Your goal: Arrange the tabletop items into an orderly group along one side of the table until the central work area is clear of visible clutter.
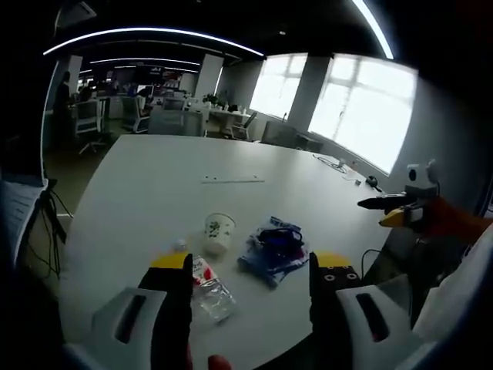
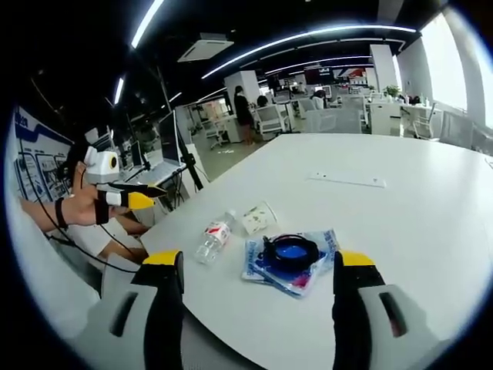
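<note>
A clear plastic bottle [image 1: 206, 286] with a red and white label lies on its side on the white table [image 1: 154, 193]. Beside it stands a white paper cup [image 1: 219, 232] with a green print. To its right lies a blue packet with a black coiled cable on it [image 1: 274, 248]. My left gripper [image 1: 248, 271] is open above the near table edge, jaws wide either side of the bottle and packet. In the right gripper view the bottle [image 2: 213, 238], tipped cup [image 2: 259, 217] and blue packet [image 2: 290, 258] lie ahead of my open right gripper [image 2: 258, 271]. The right gripper [image 1: 400, 208] also shows at the table's right edge, the left gripper [image 2: 127, 196] at the left.
A thin white strip [image 1: 232, 179] lies further back on the table, and a few small items [image 1: 350, 167] sit near the far right edge by the windows. Office desks and chairs [image 1: 166, 116] stand beyond the table. A person's arm [image 2: 73, 212] holds the left gripper.
</note>
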The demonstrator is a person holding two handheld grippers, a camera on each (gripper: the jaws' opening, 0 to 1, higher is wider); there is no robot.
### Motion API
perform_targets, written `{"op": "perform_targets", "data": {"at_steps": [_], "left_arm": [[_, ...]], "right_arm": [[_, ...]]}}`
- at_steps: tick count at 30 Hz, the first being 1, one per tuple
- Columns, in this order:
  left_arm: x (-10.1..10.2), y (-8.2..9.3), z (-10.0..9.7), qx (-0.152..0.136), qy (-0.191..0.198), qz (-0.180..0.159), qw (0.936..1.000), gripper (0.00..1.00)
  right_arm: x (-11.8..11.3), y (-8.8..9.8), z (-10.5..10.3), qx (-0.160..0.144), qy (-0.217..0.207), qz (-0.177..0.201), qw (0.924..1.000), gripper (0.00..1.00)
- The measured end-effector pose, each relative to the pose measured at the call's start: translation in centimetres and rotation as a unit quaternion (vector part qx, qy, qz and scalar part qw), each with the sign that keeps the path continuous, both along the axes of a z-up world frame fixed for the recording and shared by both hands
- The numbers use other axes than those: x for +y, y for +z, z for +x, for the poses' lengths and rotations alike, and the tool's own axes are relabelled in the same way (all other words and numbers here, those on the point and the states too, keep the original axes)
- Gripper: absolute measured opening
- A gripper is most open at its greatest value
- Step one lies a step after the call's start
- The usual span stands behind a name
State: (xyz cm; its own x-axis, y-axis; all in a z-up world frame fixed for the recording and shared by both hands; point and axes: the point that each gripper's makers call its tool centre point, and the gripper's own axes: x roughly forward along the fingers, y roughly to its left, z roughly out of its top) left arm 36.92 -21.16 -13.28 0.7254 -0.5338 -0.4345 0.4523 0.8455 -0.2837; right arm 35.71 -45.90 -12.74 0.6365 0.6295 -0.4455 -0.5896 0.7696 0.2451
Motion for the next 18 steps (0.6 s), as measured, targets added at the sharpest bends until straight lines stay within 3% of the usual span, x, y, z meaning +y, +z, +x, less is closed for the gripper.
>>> {"op": "perform_targets", "data": {"at_steps": [18], "left_arm": [[-0.6, -1.5, 0.8, 0.013, -0.011, 0.004, 0.9998, 0.61]], "right_arm": [[-1.2, -0.3, -0.7, 0.007, -0.017, 0.002, 0.9998, 0.78]]}}
